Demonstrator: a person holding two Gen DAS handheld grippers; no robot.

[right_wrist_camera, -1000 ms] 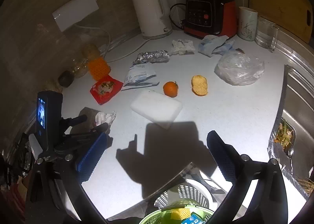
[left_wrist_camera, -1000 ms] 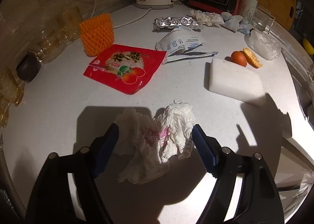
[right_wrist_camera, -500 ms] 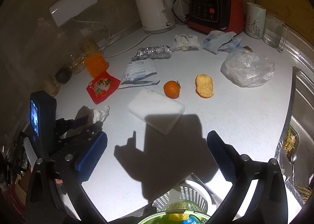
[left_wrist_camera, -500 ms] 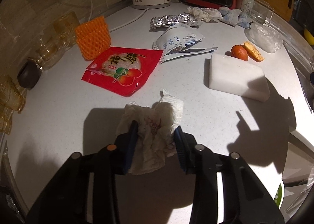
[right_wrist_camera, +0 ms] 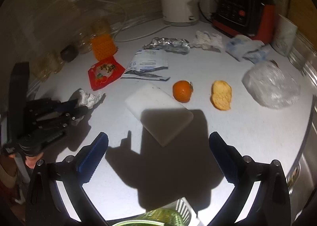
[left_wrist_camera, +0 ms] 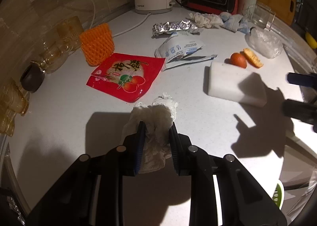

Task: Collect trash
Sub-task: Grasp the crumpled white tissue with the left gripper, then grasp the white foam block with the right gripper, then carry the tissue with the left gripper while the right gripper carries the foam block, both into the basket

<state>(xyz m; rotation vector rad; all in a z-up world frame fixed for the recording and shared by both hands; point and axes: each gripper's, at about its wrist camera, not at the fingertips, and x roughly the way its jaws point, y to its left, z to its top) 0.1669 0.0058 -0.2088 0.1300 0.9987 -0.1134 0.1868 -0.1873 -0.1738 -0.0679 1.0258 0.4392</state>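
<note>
At the counter's left the left gripper (left_wrist_camera: 155, 127) is clamped on the crumpled tissue (left_wrist_camera: 156, 116), while rightward the right gripper (right_wrist_camera: 158, 150), fingers wide apart and empty, hovers above the green-rimmed basket (right_wrist_camera: 164, 216) where the tissue must travel.

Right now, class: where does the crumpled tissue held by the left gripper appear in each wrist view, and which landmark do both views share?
Left wrist view: crumpled tissue at lower centre, pinched by the left gripper.
Right wrist view: crumpled tissue at mid left, in that gripper's tip.
Shared landmark: the red snack packet just beyond it.
</note>
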